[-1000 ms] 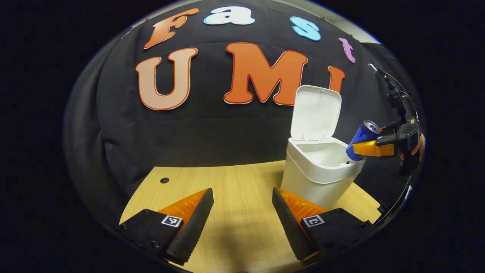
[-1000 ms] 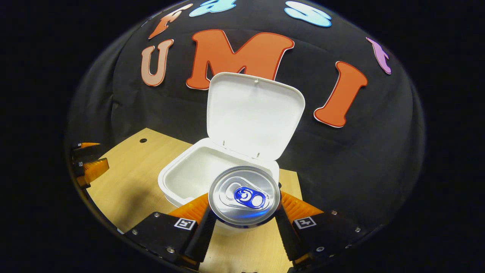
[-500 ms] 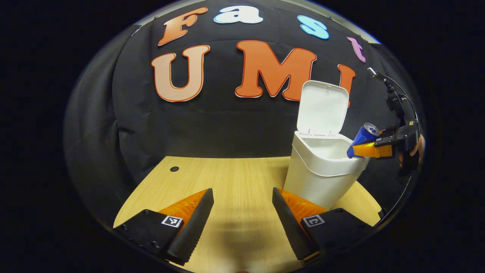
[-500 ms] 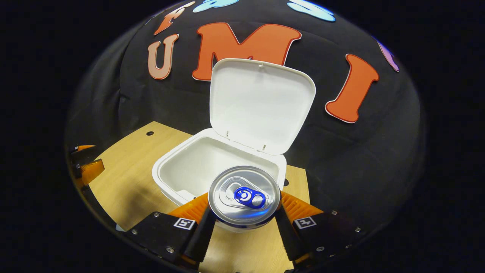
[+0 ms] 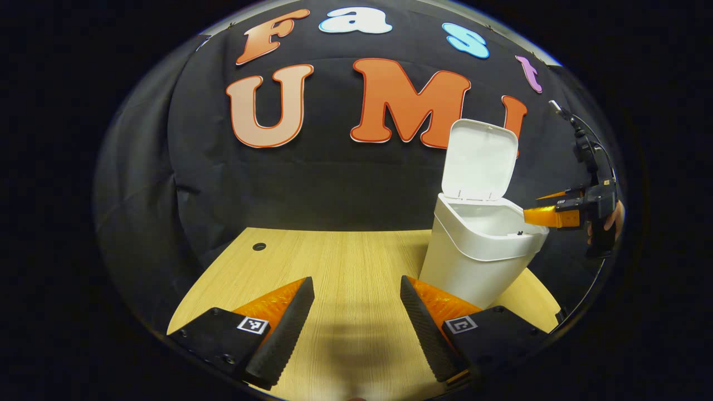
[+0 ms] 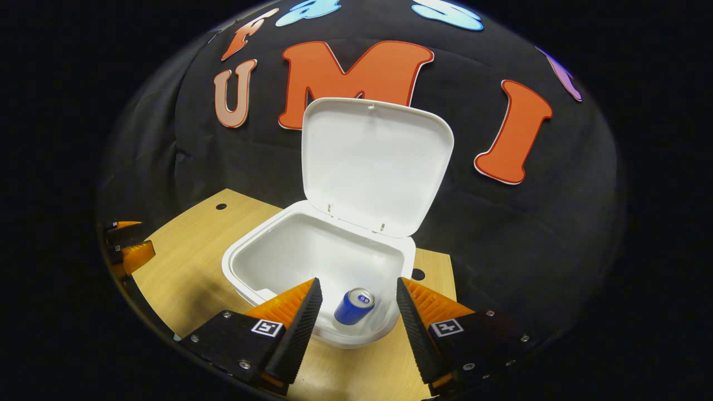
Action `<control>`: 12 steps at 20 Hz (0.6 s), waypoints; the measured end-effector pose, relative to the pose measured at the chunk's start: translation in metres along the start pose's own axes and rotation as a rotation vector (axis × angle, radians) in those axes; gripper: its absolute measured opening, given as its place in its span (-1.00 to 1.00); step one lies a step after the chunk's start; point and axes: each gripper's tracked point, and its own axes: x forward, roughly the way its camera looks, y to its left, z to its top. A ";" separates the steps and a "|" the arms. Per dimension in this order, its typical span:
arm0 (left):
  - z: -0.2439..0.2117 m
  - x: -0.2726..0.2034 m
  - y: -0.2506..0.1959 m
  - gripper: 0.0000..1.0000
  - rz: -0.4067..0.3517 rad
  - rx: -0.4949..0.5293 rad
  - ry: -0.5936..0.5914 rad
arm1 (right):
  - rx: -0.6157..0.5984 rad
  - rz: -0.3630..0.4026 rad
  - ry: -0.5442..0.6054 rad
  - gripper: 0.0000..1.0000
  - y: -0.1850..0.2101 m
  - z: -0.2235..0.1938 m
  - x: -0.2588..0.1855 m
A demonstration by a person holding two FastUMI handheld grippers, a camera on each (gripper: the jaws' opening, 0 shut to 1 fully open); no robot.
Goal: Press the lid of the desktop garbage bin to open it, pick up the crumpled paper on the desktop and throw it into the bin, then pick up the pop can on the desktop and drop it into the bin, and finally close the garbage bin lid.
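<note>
The white garbage bin (image 6: 239, 262) stands on the wooden table with its lid (image 6: 376, 161) upright and open. A blue pop can (image 6: 353, 306) lies tilted down inside the bin, seen between the fingers of my right gripper (image 6: 356, 303), which hangs open just above the bin's near rim. In the left gripper view the bin (image 5: 479, 262) stands at the right with its lid (image 5: 482, 159) up, and the right gripper (image 5: 543, 209), held by a hand, hovers open at its right rim. My left gripper (image 5: 356, 309) is open low over the table, left of the bin.
The wooden table (image 5: 334, 262) has a small round hole (image 5: 259, 246) at its far left and another hole (image 6: 418, 274) beside the bin. The black cloth wall stands close behind the bin. The left gripper (image 6: 125, 250) shows at the table's left edge.
The right gripper has opened and let go of the pop can, which has dropped into the bin. The left gripper has hardly moved.
</note>
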 end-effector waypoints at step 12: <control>0.013 0.013 0.015 0.98 -0.016 0.052 -0.021 | -0.039 -0.122 -0.156 0.63 -0.041 0.105 0.005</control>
